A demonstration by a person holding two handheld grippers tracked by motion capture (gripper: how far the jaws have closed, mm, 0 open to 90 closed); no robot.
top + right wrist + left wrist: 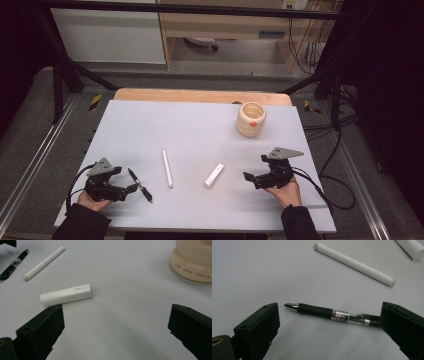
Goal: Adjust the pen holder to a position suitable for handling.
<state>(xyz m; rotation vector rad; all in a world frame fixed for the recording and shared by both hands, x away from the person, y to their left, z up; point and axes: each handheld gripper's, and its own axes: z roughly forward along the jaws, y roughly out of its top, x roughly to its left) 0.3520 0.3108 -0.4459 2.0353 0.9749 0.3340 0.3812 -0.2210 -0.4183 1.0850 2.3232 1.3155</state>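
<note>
Table (200, 130): pale sheet over a wooden top, whose bare strip shows along the far edge; wide bare surface across the far left half and the middle; near edge close under both hands.

Cream ridged pot (251, 119): upright, far right area, well apart from both claws; lettering visible on its lower ring in the right gripper view.

Left claw (131, 181): near left corner, low over the sheet, jaws spread and gripping nothing.

Right claw (255, 169): near right side, jaws spread wide, likewise gripping nothing; bare sheet between them.

Long white stick (167, 168): flat at centre, beyond the pen, apart from it.

Short white tube (214, 175): flat, just beyond and left of the right claw's left jaw, between that claw and the stick; contact cannot be told.

Black pen (332, 314): flat on the sheet across the left claw's gap; tip towards the left jaw with a small clearance; rear end at the right jaw.
</note>
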